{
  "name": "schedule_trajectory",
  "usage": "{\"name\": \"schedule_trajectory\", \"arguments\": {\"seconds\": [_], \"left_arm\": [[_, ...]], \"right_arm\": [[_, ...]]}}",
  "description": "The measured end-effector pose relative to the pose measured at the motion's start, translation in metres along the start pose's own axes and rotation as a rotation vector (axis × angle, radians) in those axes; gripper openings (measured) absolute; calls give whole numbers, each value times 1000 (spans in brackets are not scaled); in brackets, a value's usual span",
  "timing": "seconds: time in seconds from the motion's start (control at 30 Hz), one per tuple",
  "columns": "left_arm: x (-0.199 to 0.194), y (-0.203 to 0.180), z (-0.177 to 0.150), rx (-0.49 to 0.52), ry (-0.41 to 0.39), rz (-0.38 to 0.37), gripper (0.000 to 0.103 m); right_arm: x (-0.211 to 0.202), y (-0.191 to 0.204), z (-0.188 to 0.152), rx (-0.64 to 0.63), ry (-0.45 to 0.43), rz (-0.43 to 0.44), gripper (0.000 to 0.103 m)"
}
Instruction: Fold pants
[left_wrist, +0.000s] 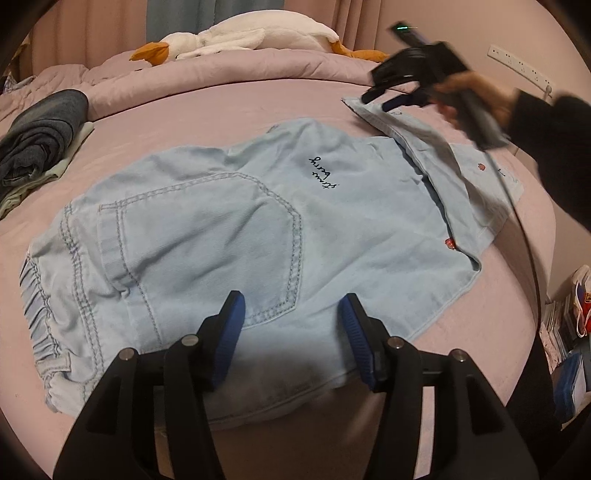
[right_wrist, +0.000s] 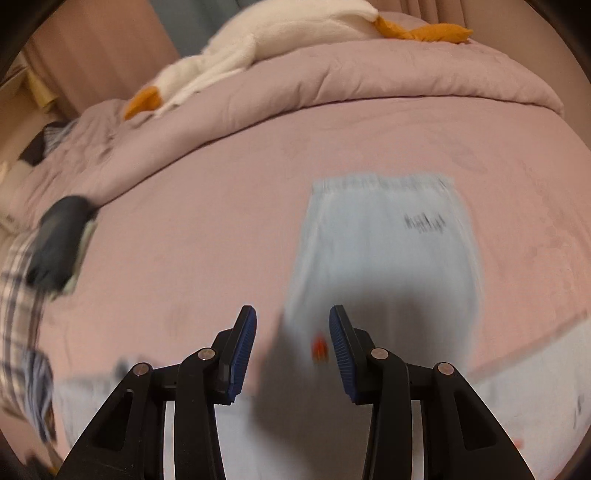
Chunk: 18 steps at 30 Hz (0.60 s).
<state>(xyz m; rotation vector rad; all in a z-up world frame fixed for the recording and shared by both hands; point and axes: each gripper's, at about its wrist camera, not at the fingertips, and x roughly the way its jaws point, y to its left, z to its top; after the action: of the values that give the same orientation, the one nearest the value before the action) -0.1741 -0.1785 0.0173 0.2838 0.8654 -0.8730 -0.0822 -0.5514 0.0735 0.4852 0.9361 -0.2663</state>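
The pants (left_wrist: 229, 236) are lying spread on the pink bed (left_wrist: 221, 103), back pocket (left_wrist: 207, 243) up, the gathered waistband (left_wrist: 40, 306) toward the left of the left wrist view and one leg (left_wrist: 436, 147) angling away to the upper right, lapping over the other leg.

The left gripper (left_wrist: 291, 332) is hanging over the seat of the pants near the lower hem edge, its blue pads spread with only cloth showing beneath the gap; nothing is pinched. The right gripper (left_wrist: 384, 98), gripped by a hand (left_wrist: 472, 96) in a dark sleeve, is hovering by the far leg's cuff. In its own view the right gripper (right_wrist: 291, 347) is standing with its pads apart, the pale denim showing between them but not clamped (that picture is smeared, so the exact edge under it is hard to read).

As I judge it, the step in hand is getting hold of the cloth for the next fold. To do it well, each pair of pads should be coming down on a true edge, catching all the layers there and not just the top one. The right side wants the cuff corner; the left wants the matching edge near it. Lifting both together and keeping the cloth taut between them should be stopping the loose leg from slipping out of line, and laying it down slowly should be keeping wrinkles out of the pocket area.
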Motion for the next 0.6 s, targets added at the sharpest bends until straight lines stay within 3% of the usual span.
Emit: {"name": "schedule_trajectory", "arguments": {"seconds": [0.13,0.27,0.3,0.33,0.4,0.47,0.6], "left_arm": [[0,3,2,-17,8,-15,55],[2,3,5,-18,17,-17,57],[2,3,6,-20,20,-18,57],[3,3,6,-24,21,-18,57],[2,4,7,-34,22,-19,57],[3,4,7,-35,25,-15,57],[3,6,11,-63,44,-19,57]], "right_arm": [[45,14,22,-43,53,-167,41],[65,21,19,-121,71,-265,39],[65,25,17,-148,66,-285,33],[64,27,15,-169,60,-293,11],[58,24,14,-168,51,-280,4],[44,13,14,-103,15,-226,3],[-32,-28,-6,52,-147,-53,3]]}}
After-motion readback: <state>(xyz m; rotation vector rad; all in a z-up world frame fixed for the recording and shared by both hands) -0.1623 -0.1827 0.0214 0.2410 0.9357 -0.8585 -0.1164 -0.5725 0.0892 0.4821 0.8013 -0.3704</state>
